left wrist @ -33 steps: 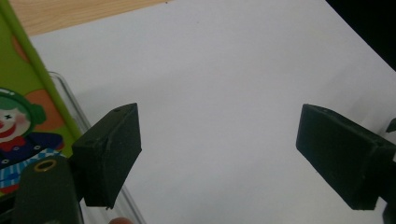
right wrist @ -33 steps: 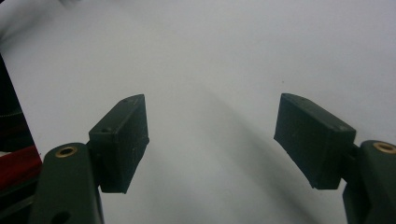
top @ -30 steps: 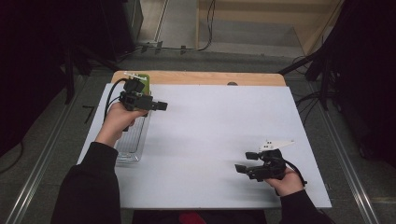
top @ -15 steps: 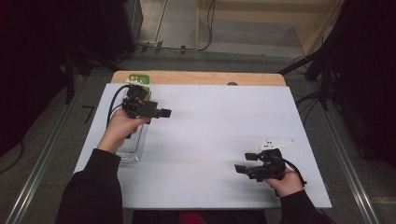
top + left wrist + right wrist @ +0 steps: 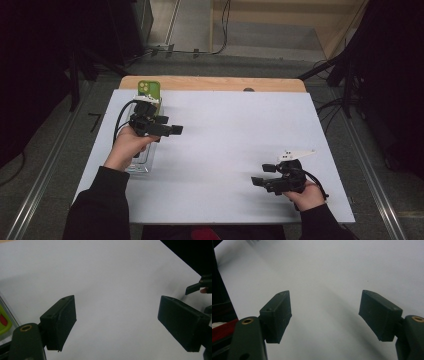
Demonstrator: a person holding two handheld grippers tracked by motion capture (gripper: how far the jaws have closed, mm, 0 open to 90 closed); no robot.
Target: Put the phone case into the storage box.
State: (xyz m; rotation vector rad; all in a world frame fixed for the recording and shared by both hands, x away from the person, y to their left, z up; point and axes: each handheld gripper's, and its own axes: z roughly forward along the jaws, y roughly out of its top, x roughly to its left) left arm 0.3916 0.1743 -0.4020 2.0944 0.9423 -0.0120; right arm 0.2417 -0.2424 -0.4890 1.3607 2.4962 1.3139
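White sheet [image 5: 235,150] covering the wooden table [image 5: 210,83] is basically the whole scene here, and we count just a few things on it: one clear plastic tray [image 5: 141,161] lying along the left edge, one lime-green phone [image 5: 149,90] at that tray's far end, and two black handheld grippers.

The left gripper [image 5: 175,130] hangs over the tray area, its tips poking out toward the middle of the sheet. In the left gripper view its jaws stand apart with nothing but bare white sheet between them, so we call it open and empty. At the left edge of that view we catch a sliver of the clear tray [image 5: 7,312] with something green and red inside; we can't tell what it is.

The right gripper [image 5: 257,181] sits low near the front right of the sheet, well apart from the tray, jaws wide and empty too, pointing left.

The phone shows its back, camera lenses up, and looks propped at the tray's end near the wood strip.
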